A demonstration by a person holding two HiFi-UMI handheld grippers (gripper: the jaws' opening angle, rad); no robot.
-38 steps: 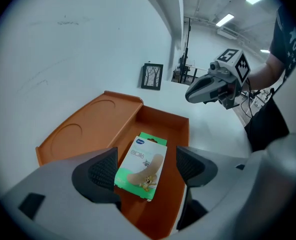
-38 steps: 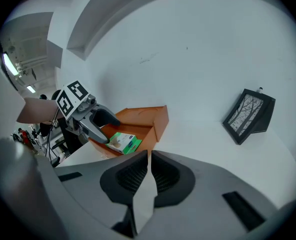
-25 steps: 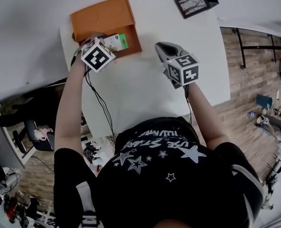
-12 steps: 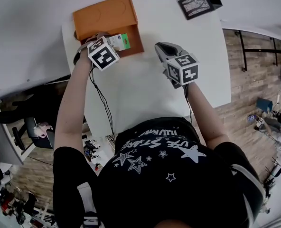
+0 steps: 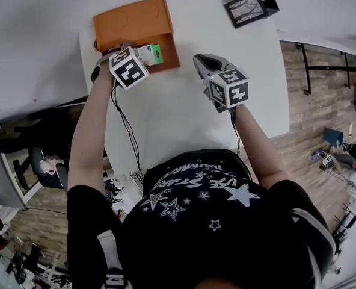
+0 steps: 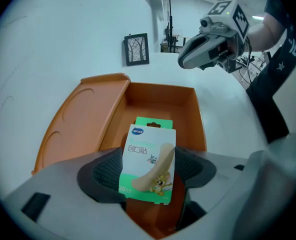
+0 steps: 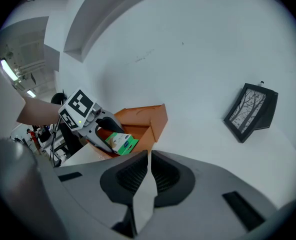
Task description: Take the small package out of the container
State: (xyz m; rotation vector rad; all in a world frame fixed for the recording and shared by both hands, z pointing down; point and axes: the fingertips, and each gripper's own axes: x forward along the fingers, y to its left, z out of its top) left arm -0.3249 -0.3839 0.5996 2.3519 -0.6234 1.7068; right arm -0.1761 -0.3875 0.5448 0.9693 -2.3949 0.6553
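Observation:
A small green and white package [image 6: 148, 164] with a cartoon print is clamped between the pads of my left gripper [image 6: 148, 171]. It hangs just above the near end of the open orange container [image 6: 158, 99]. In the head view the package [image 5: 152, 54] sits over the container's [image 5: 133, 23] front edge, with the left gripper [image 5: 141, 55] behind it. My right gripper [image 5: 197, 60] hovers over the white table to the right, jaws closed with nothing between them [image 7: 148, 159]. From there the package [image 7: 120, 143] and left gripper [image 7: 108, 134] show at the container [image 7: 148, 116].
A black picture frame [image 5: 250, 5] stands at the table's [image 5: 184, 119] far right corner, also seen as the frame [image 7: 250, 111]. The container's lid lies folded back to the left. The table's left edge runs close to the container; cables hang below it.
The left gripper has barely shifted, still holding the package over the container's near end. The right gripper has edged slightly left.

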